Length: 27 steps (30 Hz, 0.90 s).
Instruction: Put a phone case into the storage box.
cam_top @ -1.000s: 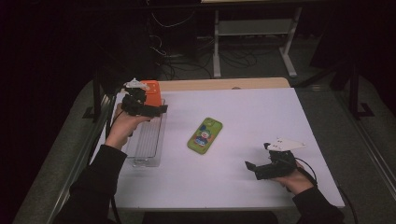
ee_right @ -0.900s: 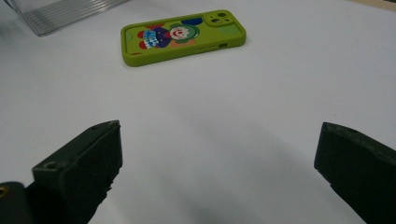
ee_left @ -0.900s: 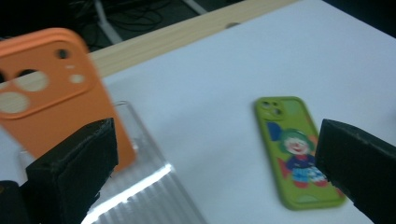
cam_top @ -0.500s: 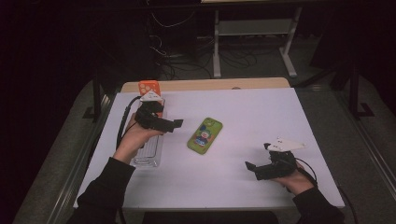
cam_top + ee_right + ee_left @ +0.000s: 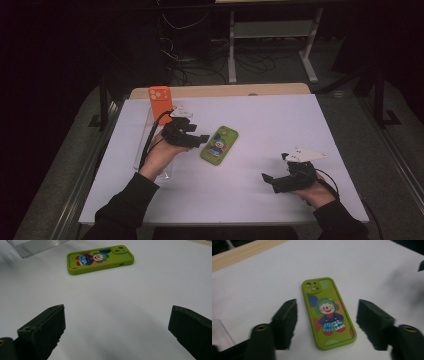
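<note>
Nearest the person, at about five o'clock on the white table (image 5: 280, 125), the right gripper (image 5: 268, 179) rests low with its jaws spread wide and nothing between them, pointing across toward the middle. Up at the centre lies the phone case (image 5: 219, 144), flat on its face, back up, slightly tilted with the camera cutout toward one o'clock. It's bright lime green, soft rounded corners, a cartoon clown on it with green hair, red nose, blue dungarees, and coloured blobs round the edges. At its nine o'clock side the left gripper (image 5: 200, 139) comes in: jaws have just been narrowing, yet they stand apart on either side of the phone case (image 5: 329, 315), pads not touching it. Further off at eleven o'clock, a clear plastic rack (image 5: 145, 145) holds an orange phone case (image 5: 160, 98) standing upright at its far end.
</note>
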Each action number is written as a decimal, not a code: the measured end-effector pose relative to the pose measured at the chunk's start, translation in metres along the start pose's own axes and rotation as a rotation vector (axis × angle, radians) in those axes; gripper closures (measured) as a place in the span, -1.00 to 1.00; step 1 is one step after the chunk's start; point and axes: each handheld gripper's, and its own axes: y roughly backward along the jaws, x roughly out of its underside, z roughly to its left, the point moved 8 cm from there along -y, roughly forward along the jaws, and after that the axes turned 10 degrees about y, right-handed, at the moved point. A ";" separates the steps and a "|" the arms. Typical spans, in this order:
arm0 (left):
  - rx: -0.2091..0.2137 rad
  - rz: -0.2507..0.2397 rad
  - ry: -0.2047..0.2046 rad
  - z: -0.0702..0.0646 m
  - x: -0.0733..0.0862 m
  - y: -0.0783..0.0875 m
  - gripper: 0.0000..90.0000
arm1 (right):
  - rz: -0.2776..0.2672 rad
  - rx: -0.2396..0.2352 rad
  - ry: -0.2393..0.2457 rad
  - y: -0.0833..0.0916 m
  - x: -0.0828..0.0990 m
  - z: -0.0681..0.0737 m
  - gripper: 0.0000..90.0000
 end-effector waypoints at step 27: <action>-0.234 0.104 0.060 0.023 0.024 -0.070 0.99 | -0.012 -0.008 0.005 0.002 -0.001 0.001 -1.00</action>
